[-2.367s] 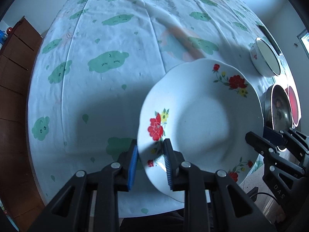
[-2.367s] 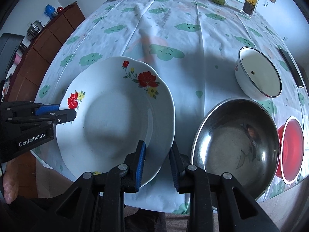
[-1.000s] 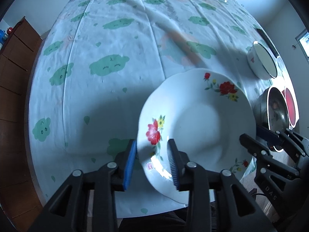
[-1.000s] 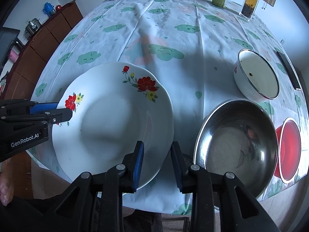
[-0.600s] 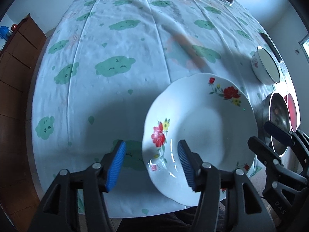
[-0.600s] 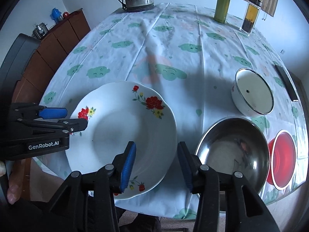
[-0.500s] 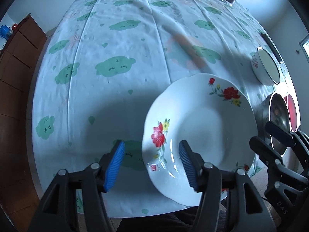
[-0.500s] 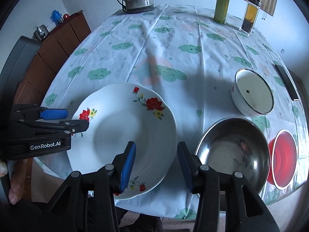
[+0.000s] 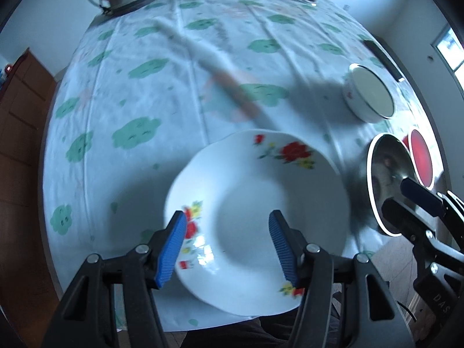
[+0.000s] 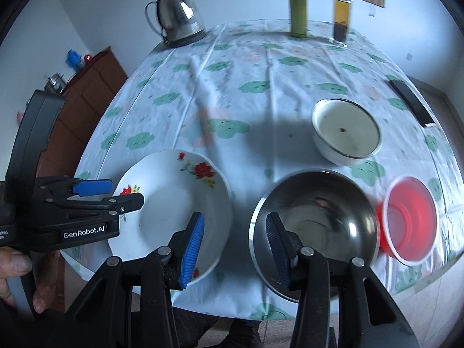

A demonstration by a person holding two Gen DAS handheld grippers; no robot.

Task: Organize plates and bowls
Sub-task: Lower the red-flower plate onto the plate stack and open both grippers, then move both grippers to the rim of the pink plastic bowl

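A white plate with red flowers [image 9: 261, 200] [image 10: 174, 206] lies on the table near its front edge. My left gripper [image 9: 227, 243] is open above the plate's near side, holding nothing. My right gripper [image 10: 233, 245] is open and empty, between the plate and a steel bowl [image 10: 316, 226] [image 9: 390, 179]. A red bowl [image 10: 409, 220] [image 9: 422, 156] sits right of the steel bowl. A white enamel bowl [image 10: 346, 132] [image 9: 369, 98] stands further back.
The round table has a cloud-print cloth [image 10: 261, 87]. A kettle [image 10: 177, 17], a green bottle [image 10: 298, 11] and a glass jar [image 10: 342, 14] stand at the far edge. A dark phone [image 10: 413, 103] lies at the right. A wooden cabinet [image 10: 84, 87] stands left of the table.
Both grippers have let go of the plate, opened wide, and pulled back and up. The plate now rests on the table.
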